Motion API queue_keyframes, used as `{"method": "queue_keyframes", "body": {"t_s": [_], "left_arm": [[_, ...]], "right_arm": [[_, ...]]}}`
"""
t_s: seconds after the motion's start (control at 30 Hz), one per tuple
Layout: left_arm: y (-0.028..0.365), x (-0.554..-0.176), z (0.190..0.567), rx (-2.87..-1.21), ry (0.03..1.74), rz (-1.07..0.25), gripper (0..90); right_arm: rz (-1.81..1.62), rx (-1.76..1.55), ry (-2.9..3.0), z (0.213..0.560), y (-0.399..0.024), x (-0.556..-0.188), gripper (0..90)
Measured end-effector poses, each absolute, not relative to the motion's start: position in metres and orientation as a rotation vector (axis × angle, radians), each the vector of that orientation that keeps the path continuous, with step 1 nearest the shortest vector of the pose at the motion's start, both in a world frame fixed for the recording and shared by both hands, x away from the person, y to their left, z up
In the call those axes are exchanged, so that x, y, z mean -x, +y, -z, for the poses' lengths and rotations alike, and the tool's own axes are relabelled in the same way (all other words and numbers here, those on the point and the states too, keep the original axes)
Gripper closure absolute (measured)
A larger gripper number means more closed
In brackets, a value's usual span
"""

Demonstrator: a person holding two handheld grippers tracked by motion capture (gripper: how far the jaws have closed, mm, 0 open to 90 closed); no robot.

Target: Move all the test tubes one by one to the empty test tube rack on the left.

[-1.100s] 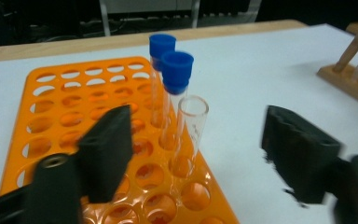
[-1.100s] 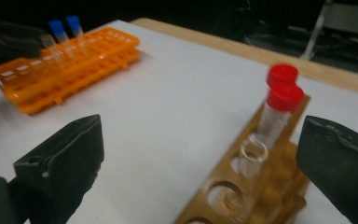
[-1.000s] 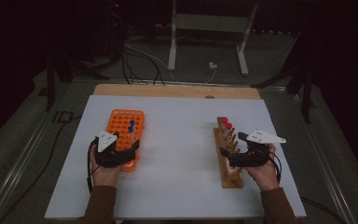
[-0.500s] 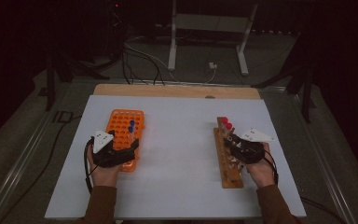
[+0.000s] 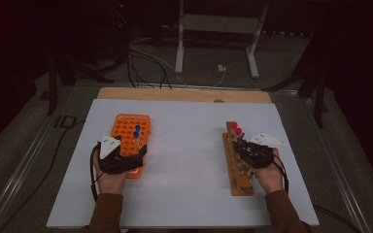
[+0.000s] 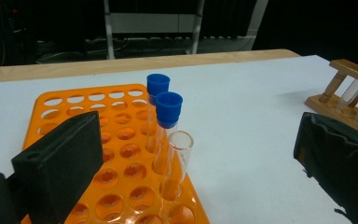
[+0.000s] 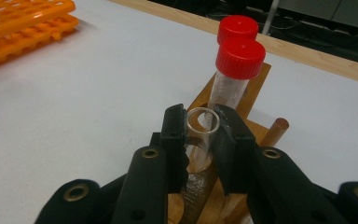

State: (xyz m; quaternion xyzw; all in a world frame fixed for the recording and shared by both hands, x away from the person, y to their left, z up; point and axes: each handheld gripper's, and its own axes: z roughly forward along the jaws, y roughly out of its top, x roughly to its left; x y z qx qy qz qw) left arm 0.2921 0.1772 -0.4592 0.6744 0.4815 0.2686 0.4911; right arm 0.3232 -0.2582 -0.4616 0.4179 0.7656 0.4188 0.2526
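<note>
right gripper (image 7: 200, 140): pinched on open glass tube (image 7: 202, 122) standing in wooden rack (image 7: 254, 126), red-capped tubes (image 7: 239, 58) just behind | left gripper (image 6: 186, 158): jaws spread, uncapped tube (image 6: 177, 161) between them untouched, seated in orange rack (image 6: 74, 102)

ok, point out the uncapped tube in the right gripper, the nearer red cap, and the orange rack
uncapped tube (image 7: 203, 122): right gripper view, glass rim.
nearer red cap (image 7: 240, 58): right gripper view, cap top.
orange rack (image 6: 70, 100): left gripper view, far top grid.
</note>
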Motion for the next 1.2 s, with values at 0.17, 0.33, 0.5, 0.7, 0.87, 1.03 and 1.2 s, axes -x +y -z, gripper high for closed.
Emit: {"method": "queue_keyframes", "body": {"t_s": [0.17,0.33,0.5,0.7,0.87,1.03,1.2], "left_arm": [[0.177,-0.292,0.459,-1.638,1.167,-0.648,1.9],[0.175,-0.292,0.458,-1.642,1.161,-0.646,1.9],[0.174,-0.293,0.458,-1.650,1.149,-0.631,1.9],[0.170,-0.293,0.457,-1.666,1.128,-0.615,1.9],[0.167,-0.292,0.456,-1.674,1.113,-0.609,2.0],[0.165,-0.292,0.455,-1.683,1.097,-0.603,2.0],[0.162,-0.292,0.454,-1.692,1.082,-0.589,2.0]], "right_arm": [[-1.113,-1.120,2.078,0.462,-0.256,-0.321,75.0],[-1.132,-1.146,2.089,0.461,-0.257,-0.321,76.3],[-1.142,-1.177,2.087,0.459,-0.260,-0.321,76.4],[-1.180,-1.198,2.075,0.453,-0.264,-0.320,76.4],[-1.218,-1.188,2.059,0.442,-0.265,-0.317,76.4],[-1.235,-1.165,2.035,0.431,-0.264,-0.312,76.4],[-1.258,-1.153,2.011,0.421,-0.266,-0.307,76.4]]}}
